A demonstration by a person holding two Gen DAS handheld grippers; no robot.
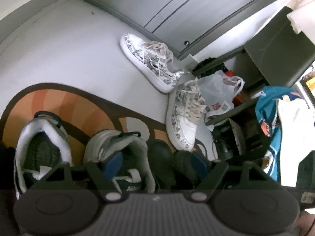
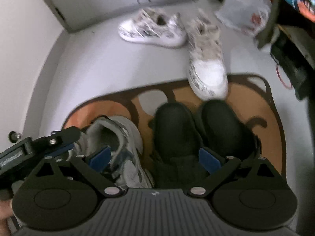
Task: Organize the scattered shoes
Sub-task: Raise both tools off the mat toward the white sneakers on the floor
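Both the left gripper (image 1: 155, 163) and right gripper (image 2: 155, 157) hang released above the mat (image 2: 265, 106). The 2 patterned sneakers (image 2: 206, 59) off its far edge look light; their stiff heel collars seem the best hold.

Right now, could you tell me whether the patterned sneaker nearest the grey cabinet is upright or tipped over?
Upright: the patterned sneaker rests on its white sole on the floor, laces facing up.

A pale grey floor (image 2: 94, 63) carries a brown and orange mat (image 2: 244, 106) in the lower frame. On the mat stand a grey sneaker (image 2: 122, 137) and two black shoes (image 2: 173, 129) side by side. Two white patterned sneakers (image 2: 151, 29) lie on the floor above, one toe (image 2: 208, 78) reaching the mat's edge. A plastic bag (image 2: 244, 9) lies at upper right.
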